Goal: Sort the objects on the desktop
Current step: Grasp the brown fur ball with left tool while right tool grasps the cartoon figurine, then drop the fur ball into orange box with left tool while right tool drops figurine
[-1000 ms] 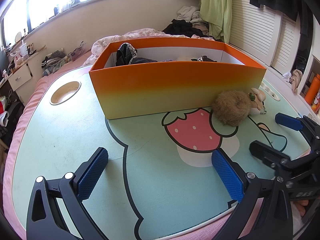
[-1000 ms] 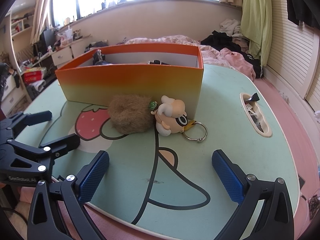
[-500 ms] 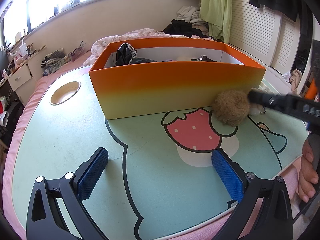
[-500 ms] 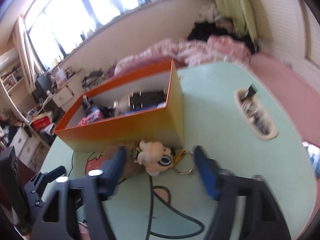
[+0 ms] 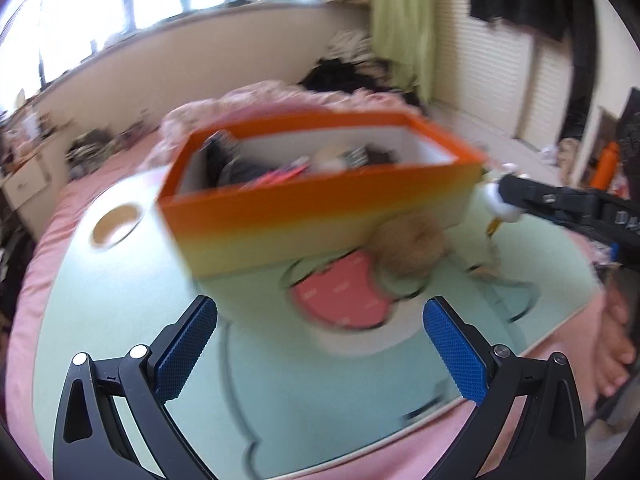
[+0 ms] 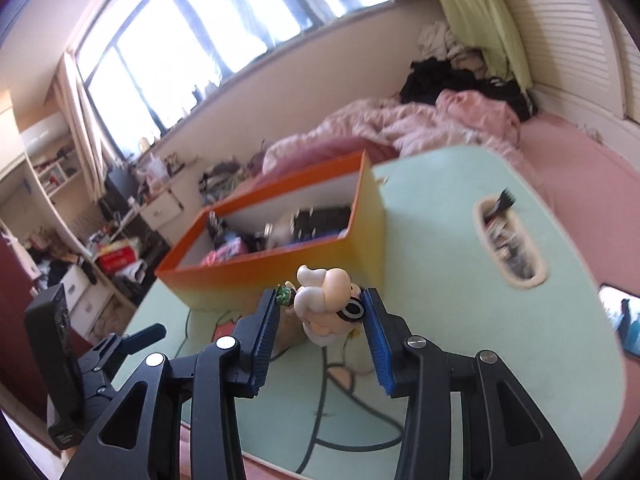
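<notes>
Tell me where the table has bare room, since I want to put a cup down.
Free: the green table between the round cup hole, the orange box and the open left claw. Also free: between box and oval slot. Crowded: the box's near corner, where the right claw grips the figure keychain.

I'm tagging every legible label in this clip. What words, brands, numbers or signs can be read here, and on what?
None can be read.
Right gripper, shut on the figure keychain: light marks on its body in the left wrist view, blurred.
Left gripper's black body in the right wrist view: small print, too small.
Orange box: no print visible.
Red carton on the floor: too small.
</notes>
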The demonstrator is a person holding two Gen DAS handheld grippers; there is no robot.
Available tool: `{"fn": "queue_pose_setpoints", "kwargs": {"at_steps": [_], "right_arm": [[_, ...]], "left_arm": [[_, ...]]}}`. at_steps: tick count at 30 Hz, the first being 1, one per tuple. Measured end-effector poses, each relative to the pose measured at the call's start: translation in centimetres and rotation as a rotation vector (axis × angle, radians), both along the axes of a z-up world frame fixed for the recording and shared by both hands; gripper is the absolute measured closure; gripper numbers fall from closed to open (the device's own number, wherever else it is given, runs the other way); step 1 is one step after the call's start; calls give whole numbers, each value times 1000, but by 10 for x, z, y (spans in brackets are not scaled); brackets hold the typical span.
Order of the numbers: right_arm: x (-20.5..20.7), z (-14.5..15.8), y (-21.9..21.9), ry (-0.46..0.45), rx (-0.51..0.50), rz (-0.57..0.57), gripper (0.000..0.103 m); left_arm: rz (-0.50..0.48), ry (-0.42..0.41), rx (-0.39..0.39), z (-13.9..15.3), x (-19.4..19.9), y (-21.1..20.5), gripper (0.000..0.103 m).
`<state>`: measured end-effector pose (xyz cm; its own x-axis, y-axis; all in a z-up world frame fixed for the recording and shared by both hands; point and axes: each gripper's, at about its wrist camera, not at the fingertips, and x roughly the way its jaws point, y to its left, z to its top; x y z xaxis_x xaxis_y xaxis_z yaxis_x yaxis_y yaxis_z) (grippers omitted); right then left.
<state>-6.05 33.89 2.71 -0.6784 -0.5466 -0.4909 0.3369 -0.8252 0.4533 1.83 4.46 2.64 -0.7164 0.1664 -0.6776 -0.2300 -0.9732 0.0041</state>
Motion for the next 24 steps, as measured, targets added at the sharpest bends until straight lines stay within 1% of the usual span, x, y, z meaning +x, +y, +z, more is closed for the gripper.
{"fn": "queue_pose_setpoints", "kwargs": {"at_steps": [2, 4, 5, 7, 8, 9, 10, 11, 13, 15, 16, 17, 18, 20, 22, 23, 24], "right_arm": [[0, 8, 8, 15, -11, -19, 62], [3, 12, 11, 29, -8, -33, 62], [4, 13, 12, 32, -8, -34, 62], [4, 14, 13, 29, -12, -33, 62], [4, 15, 14, 27, -15, -30, 62], [5, 16, 14, 26, -16, -26, 62], [6, 17, 13, 27, -18, -21, 62], [6, 19, 11, 30, -22, -14, 62], [7, 23, 6, 33, -34, 7, 62], [5, 31, -2, 33, -52, 42, 62], [4, 38, -8, 50, -49, 55, 62], [2, 45, -13, 72, -43, 52, 62], [0, 51, -18, 91, -39, 45, 62], [-11, 63, -30, 107, -58, 44, 62], [-24, 73, -43, 117, -86, 38, 62], [-30, 75, -49, 124, -79, 32, 62], [-36, 76, -55, 130, -63, 22, 61]], "left_arm": [[-44, -12, 20, 8, -9, 15, 1], [-74, -27, 34, 14, -23, 32, 3], [-89, -50, 25, 13, -33, 44, 7], [-101, -108, -2, 4, -46, 56, 20], [-103, -147, -15, -3, -52, 59, 40], [-110, -195, -16, -12, -58, 63, 68], [-132, -211, 14, -16, -59, 62, 71], [-153, -191, 62, -14, -55, 57, 71], [-135, -173, 121, -8, -50, 44, 72], [-112, -113, 177, 8, -41, 25, 72], [-106, -80, 208, 21, -35, 15, 72], [-101, -59, 221, 30, -32, 9, 72], [-92, -19, 230, 45, -29, 2, 72], [-58, 63, 211, 72, -32, -8, 72], [-7, 115, 197, 89, -44, -13, 72], [39, 134, 193, 94, -54, -18, 72], [78, 135, 187, 92, -65, -21, 69]]}}
